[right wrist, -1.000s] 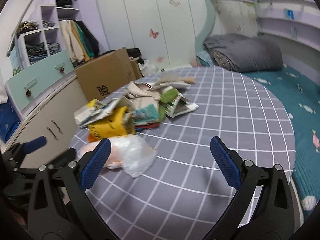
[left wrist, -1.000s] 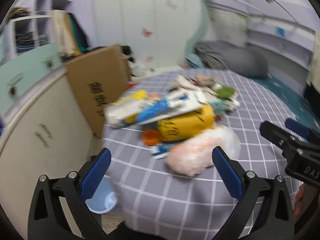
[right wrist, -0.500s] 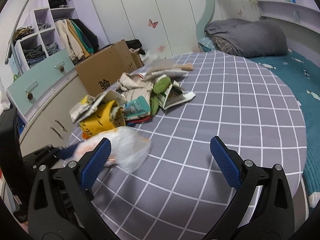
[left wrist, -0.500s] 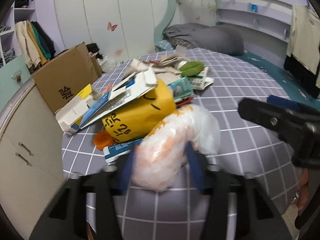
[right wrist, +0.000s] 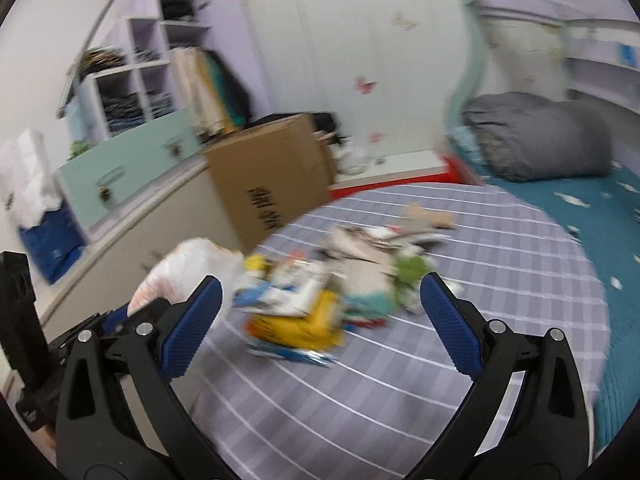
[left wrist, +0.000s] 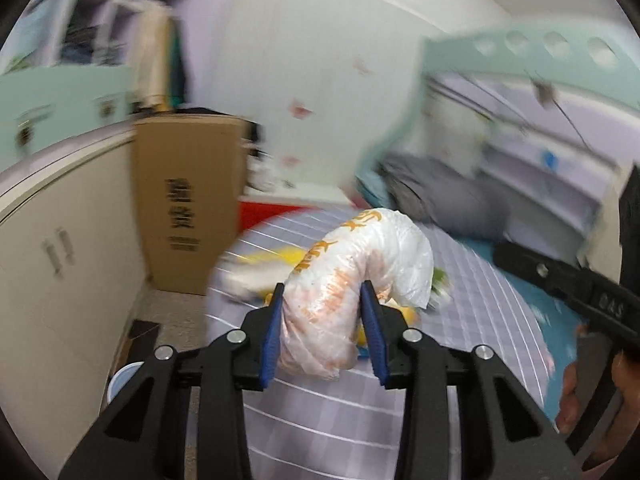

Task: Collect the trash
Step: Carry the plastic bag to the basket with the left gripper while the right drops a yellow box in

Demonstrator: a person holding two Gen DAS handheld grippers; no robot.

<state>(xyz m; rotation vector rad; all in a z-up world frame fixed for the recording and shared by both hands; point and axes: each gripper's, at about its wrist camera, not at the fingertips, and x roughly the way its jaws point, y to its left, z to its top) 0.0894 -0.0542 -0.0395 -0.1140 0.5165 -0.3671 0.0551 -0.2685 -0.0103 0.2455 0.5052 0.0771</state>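
Left gripper (left wrist: 322, 328): blue pads pressed in on both sides of the white plastic bag (left wrist: 352, 280) with orange print; jaws narrow, bag squeezed between them. Bag's upper end arched up and over to the right, raised above the grid-patterned purple bed cover (left wrist: 332, 420).

Right gripper (right wrist: 320, 322): jaws wide, nothing between the pads. It hung over the near part of the cover, pointing at the trash pile (right wrist: 320, 292). In the right wrist view the bag showed at near left, just past the left pad, with the left gripper's black frame below it.

Pile lay mid-cover: yellow packet (right wrist: 304, 324) nearest, papers and cartons behind it, a green item (right wrist: 412, 268) to the right. Motion blur; individual pieces hard to separate.

Left of the bed: cream cabinet (left wrist: 52, 264). Beyond it a brown cardboard box (right wrist: 272, 184) with black print stood at the far-left edge of the bed. Far right: grey folded quilt (right wrist: 536, 136) on the teal sheet (right wrist: 600, 208). White wardrobe doors (right wrist: 352, 60) with butterfly stickers at the back.
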